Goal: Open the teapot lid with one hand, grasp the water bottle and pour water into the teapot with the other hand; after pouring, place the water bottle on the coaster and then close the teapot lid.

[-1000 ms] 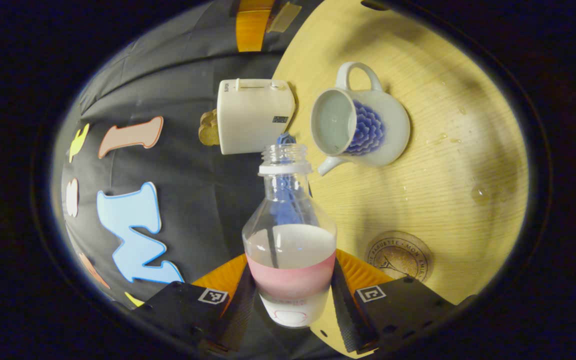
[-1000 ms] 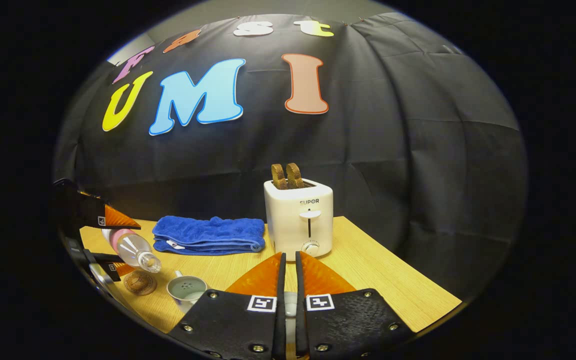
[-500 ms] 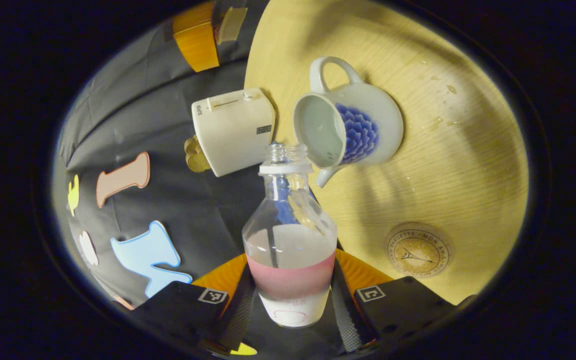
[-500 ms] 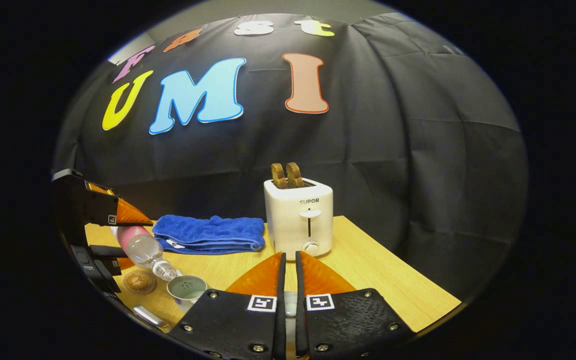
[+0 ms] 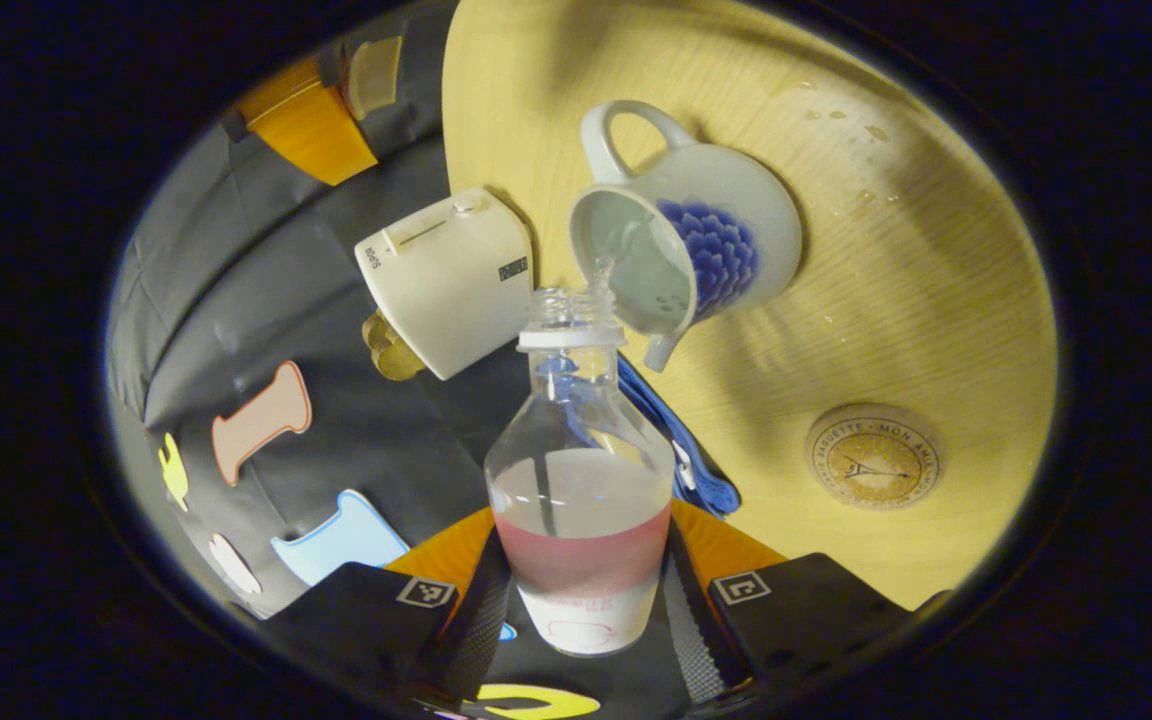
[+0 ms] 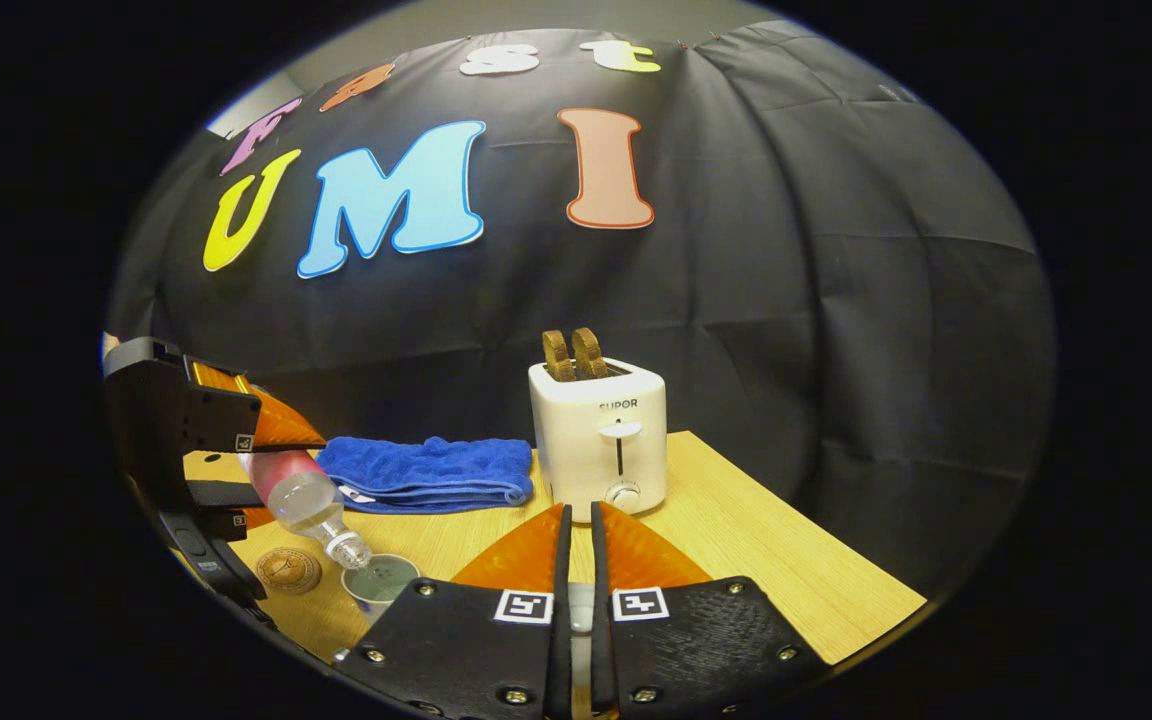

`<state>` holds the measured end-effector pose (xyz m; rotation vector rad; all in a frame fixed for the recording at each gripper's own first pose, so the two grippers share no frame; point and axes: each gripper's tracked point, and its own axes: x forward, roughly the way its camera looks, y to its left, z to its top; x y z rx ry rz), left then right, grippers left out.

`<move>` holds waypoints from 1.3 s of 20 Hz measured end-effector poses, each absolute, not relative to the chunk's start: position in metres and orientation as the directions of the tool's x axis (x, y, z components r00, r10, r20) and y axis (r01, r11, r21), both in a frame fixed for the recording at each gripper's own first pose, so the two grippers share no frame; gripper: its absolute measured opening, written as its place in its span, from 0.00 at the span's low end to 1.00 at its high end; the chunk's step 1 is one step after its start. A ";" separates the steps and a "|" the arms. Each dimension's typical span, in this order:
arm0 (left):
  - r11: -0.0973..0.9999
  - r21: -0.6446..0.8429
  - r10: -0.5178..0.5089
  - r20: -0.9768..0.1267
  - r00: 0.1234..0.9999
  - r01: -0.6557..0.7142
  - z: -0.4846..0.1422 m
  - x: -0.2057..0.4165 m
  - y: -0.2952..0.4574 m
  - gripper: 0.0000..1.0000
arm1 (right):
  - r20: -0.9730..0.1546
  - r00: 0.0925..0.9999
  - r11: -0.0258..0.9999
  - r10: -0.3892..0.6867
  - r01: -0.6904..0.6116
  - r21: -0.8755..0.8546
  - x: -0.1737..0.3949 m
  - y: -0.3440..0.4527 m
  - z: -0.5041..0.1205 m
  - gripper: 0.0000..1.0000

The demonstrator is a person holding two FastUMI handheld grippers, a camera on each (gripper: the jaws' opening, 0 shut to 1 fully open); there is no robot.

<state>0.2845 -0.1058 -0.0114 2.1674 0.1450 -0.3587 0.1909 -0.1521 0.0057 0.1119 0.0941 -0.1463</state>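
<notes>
Between the left gripper (image 5: 576, 600) fingers sits the water bottle (image 5: 578, 480), both pressing its lower body, neck tipped down over the open teapot (image 5: 681, 240); water is at the mouth, so the pour step is live

Right gripper (image 6: 576, 590) fingers are drawn nearly together on something pale in the gap, presumably the lid (image 6: 582, 608), but too little of it shows to be sure

Teapot stands toward the table (image 5: 916, 300) front-left corner, coaster (image 5: 874, 457) just beside it, nearer the left edge

Next: level the bottle, carry it across to the coaster, set it upright, then lower the lid onto the teapot. Droplets on the wood near the teapot, so mind drips

Left gripper view gives teapot handle, spout, blue pattern. Right gripper view gives the tilt angle from the side, plus the folded blue towel (image 6: 426, 473) and toaster (image 6: 598, 435) with toast along the back edge
</notes>
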 end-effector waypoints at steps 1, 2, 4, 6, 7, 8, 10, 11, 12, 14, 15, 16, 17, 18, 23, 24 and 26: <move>-0.606 0.764 -0.028 -0.301 0.953 0.223 -0.009 0.286 -0.107 0.84 | -0.101 0.985 0.983 -0.140 0.150 0.104 0.191 -0.152 0.006 0.07; -0.629 0.750 -0.031 -0.290 0.957 0.206 -0.004 0.286 -0.108 0.84 | -0.102 0.985 0.983 -0.141 0.151 0.104 0.191 -0.153 0.006 0.07; -0.664 0.724 -0.028 -0.275 0.961 0.188 0.001 0.287 -0.111 0.84 | -0.103 0.985 0.982 -0.140 0.151 0.109 0.190 -0.153 0.006 0.07; -0.675 0.713 -0.016 -0.274 0.962 0.192 0.002 0.286 -0.111 0.84 | -0.102 0.985 0.982 -0.139 0.151 0.117 0.189 -0.154 0.006 0.07; -0.685 0.704 -0.015 -0.269 0.963 0.186 0.003 0.286 -0.112 0.84 | -0.101 0.985 0.981 -0.138 0.150 0.122 0.189 -0.154 0.008 0.07; -0.694 0.697 -0.014 -0.263 0.965 0.180 0.004 0.286 -0.113 0.84 | -0.100 0.985 0.981 -0.137 0.149 0.126 0.189 -0.154 0.007 0.07; -0.706 0.685 -0.005 -0.257 0.967 0.178 0.006 0.284 -0.113 0.84 | -0.100 0.986 0.980 -0.136 0.148 0.131 0.189 -0.154 0.008 0.07; -0.714 0.678 -0.006 -0.252 0.968 0.173 0.007 0.283 -0.115 0.84 | -0.100 0.986 0.980 -0.135 0.148 0.133 0.189 -0.154 0.008 0.07; -0.724 0.669 -0.001 -0.246 0.969 0.169 0.009 0.283 -0.114 0.84 | -0.101 0.986 0.980 -0.135 0.148 0.133 0.189 -0.154 0.007 0.07; -0.744 0.651 -0.002 -0.231 0.973 0.153 0.012 0.282 -0.117 0.84 | -0.102 0.986 0.980 -0.134 0.148 0.136 0.189 -0.155 0.007 0.07; -0.752 0.643 -0.003 -0.224 0.975 0.146 0.012 0.282 -0.118 0.84 | -0.102 0.986 0.979 -0.132 0.146 0.140 0.189 -0.155 0.007 0.07; -0.761 0.634 0.000 -0.216 0.976 0.140 0.015 0.282 -0.118 0.84 | -0.102 0.986 0.979 -0.132 0.146 0.142 0.189 -0.154 0.007 0.07; -0.765 0.629 -0.002 -0.211 0.977 0.135 0.016 0.282 -0.119 0.84 | -0.102 0.986 0.979 -0.131 0.145 0.144 0.189 -0.155 0.008 0.07; -0.768 0.626 0.000 -0.207 0.978 0.132 0.017 0.282 -0.118 0.84 | -0.100 0.986 0.979 -0.130 0.144 0.145 0.189 -0.155 0.008 0.07; -0.795 0.597 -0.005 -0.182 0.983 0.107 0.019 0.278 -0.124 0.84 | -0.101 0.986 0.979 -0.131 0.144 0.141 0.189 -0.154 0.008 0.07; -0.801 0.591 -0.008 -0.177 0.984 0.100 0.020 0.277 -0.124 0.84 | -0.102 0.986 0.980 -0.130 0.143 0.140 0.190 -0.153 0.007 0.07; -0.804 0.587 -0.012 -0.171 0.985 0.093 0.020 0.276 -0.125 0.84 | -0.103 0.986 0.980 -0.130 0.144 0.140 0.189 -0.153 0.007 0.07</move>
